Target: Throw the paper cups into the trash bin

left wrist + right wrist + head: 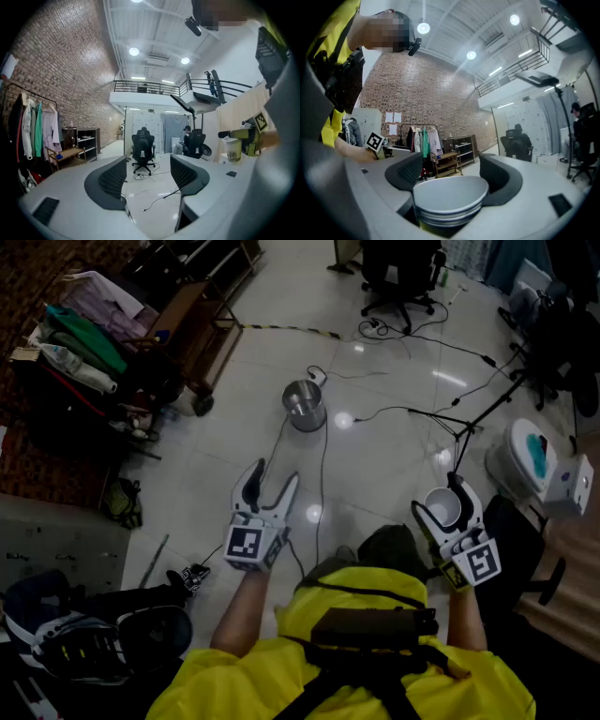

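A stack of white paper cups (442,508) sits upright between the jaws of my right gripper (441,501), held in the air over the floor. In the right gripper view the nested cups (449,199) fill the gap, and both pads of the right gripper (451,165) press on them. My left gripper (273,478) is open and empty, with only floor showing between its jaws (148,165). The round metal trash bin (305,406) stands on the floor ahead of both grippers, nearer the left one. From the left gripper view the held cups (233,150) show at the right.
Cables (322,460) run across the tiled floor around the bin. A clothes rack and wooden shelf cart (192,329) stand at the left, bags (89,634) at lower left. Office chairs (398,277) are at the back, a stand (464,423) and a white device (534,460) at the right.
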A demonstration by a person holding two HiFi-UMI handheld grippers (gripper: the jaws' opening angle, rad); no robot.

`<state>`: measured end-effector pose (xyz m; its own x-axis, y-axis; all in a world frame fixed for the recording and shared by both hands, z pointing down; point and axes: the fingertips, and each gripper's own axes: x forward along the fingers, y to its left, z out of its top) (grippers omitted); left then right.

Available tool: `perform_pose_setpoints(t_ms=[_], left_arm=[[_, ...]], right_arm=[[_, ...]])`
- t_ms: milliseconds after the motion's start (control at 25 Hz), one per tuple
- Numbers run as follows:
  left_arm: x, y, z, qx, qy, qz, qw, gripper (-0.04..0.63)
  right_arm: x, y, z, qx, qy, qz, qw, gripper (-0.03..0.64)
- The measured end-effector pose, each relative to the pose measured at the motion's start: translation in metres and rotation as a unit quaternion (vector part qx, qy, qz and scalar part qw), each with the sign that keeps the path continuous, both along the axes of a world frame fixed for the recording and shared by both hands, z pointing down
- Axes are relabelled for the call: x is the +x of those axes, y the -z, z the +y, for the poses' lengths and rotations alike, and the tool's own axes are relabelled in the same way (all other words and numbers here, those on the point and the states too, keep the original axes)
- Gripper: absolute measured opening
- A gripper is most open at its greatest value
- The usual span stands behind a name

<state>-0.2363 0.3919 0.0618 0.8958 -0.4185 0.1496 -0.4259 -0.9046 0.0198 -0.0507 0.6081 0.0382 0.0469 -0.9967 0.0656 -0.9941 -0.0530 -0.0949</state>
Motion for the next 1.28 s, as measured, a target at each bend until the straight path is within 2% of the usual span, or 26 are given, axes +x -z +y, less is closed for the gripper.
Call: perform_pose_setpoints(t_ms=[160,320,560,720,800,880,1040,1160,1280], left_arm=[[0.033,-0.023,-0.055,-0.014,0.02,-0.013,0.9996,0.279],[0.07,-0.056,-0.139,-0.026,0.061,-0.024,0.9975,0.276],[0.143,-0.098,-0.294,-0.015,0.162,-0.002,0.9866,0.238],[0.178,-0.15,-0.37,-0.07,0.206,0.007,0.976,0.238],[0.183,-0.177,-0.391,-0.092,0.231,0.015,0.9685,0.175],[0.184,-0.206,-0.405,-0.103,0.246,0.014,0.9636,0.175],[0.172,-0.28,-0.422,-0.134,0.262,-0.012,0.9557,0.173],[0.157,-0.337,-0.421,-0.166,0.27,-0.031,0.9479,0.173],[0.151,-0.394,-0.418,-0.197,0.271,-0.049,0.9407,0.173]], right_arm=[[0.038,-0.022,-0.088,-0.013,0.045,-0.009,0.999,0.393],[0.088,-0.056,-0.206,-0.021,0.111,-0.018,0.993,0.393],[0.173,-0.112,-0.423,-0.04,0.215,-0.03,0.975,0.393],[0.18,-0.169,-0.547,-0.078,0.285,-0.042,0.955,0.393],[0.17,-0.209,-0.589,-0.103,0.311,-0.034,0.944,0.393],[0.164,-0.259,-0.621,-0.128,0.324,-0.035,0.937,0.393],[0.156,-0.387,-0.674,-0.18,0.316,-0.045,0.93,0.394],[0.143,-0.488,-0.696,-0.22,0.298,-0.055,0.927,0.394],[0.128,-0.581,-0.706,-0.263,0.292,-0.053,0.918,0.394]])
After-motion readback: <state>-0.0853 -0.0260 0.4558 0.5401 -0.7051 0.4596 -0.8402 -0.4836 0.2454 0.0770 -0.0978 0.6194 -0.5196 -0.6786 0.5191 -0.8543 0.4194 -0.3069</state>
